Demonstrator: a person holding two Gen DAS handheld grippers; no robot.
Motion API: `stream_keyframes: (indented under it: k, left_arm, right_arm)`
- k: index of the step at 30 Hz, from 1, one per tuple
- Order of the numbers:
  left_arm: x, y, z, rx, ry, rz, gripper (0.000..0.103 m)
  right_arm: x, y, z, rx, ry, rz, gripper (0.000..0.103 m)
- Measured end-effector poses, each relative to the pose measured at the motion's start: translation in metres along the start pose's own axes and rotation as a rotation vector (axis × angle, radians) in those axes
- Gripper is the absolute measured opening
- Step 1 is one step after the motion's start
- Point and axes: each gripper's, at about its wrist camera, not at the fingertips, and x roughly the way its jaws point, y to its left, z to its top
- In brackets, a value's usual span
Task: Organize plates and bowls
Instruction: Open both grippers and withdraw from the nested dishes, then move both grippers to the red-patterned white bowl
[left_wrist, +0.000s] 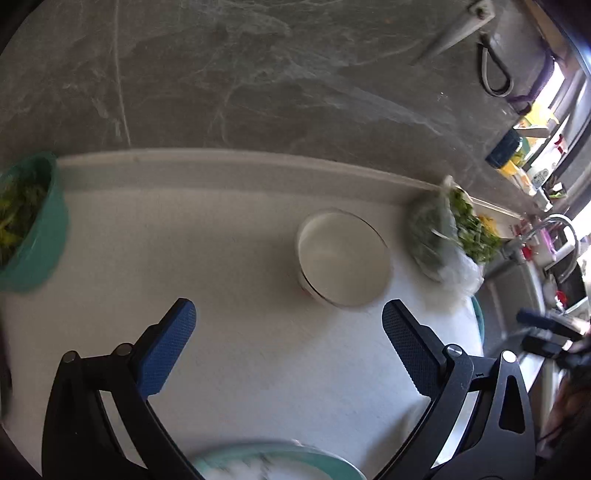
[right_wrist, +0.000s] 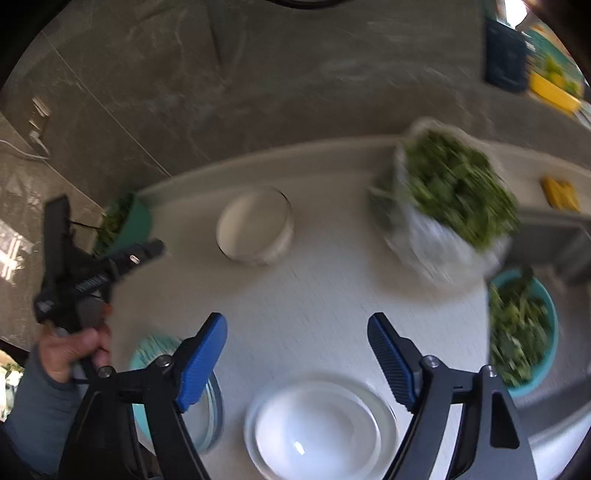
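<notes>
I work at a white counter (left_wrist: 258, 350) with a fine grain and a low raised lip at its back, and behind it stands a wall of dark grey stone slabs (left_wrist: 240, 74) with pale veins. To the right in my left view I see a curved tap (left_wrist: 554, 229) and bright windows, but the small things there are too blurred to name. A white bowl (left_wrist: 343, 258) stands alone on the counter near the back lip; it is round, deep and plain, and it looks empty. Beside it on the right lies a clear bag of green leaves (right_wrist: 454, 192), and a teal bowl of greens (right_wrist: 521, 328) is at the counter's right edge. Another green bowl with greens (left_wrist: 33, 225) is at the far left. Near me a white bowl in a glass plate (right_wrist: 317, 432) stands between my right fingers, and a teal-rimmed plate (right_wrist: 155, 350) lies just left of it. My left gripper (left_wrist: 288, 332) has its blue pads wide apart and holds nothing; my right gripper (right_wrist: 297, 343) is also spread apart and grips nothing.
</notes>
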Motion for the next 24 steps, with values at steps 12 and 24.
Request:
stream_keyframes:
  k: [12,24]
  left_arm:
    - [0.074,0.027,0.051,0.119,0.116,-0.016,0.103]
    - [0.145,0.039,0.064,0.096,0.271,0.031,0.101]
  right_arm:
    - [0.135,-0.002,0.088,0.100,0.105,0.120,0.084]
    - [0.188,-0.021,0.088,0.170,0.218,0.136,0.074]
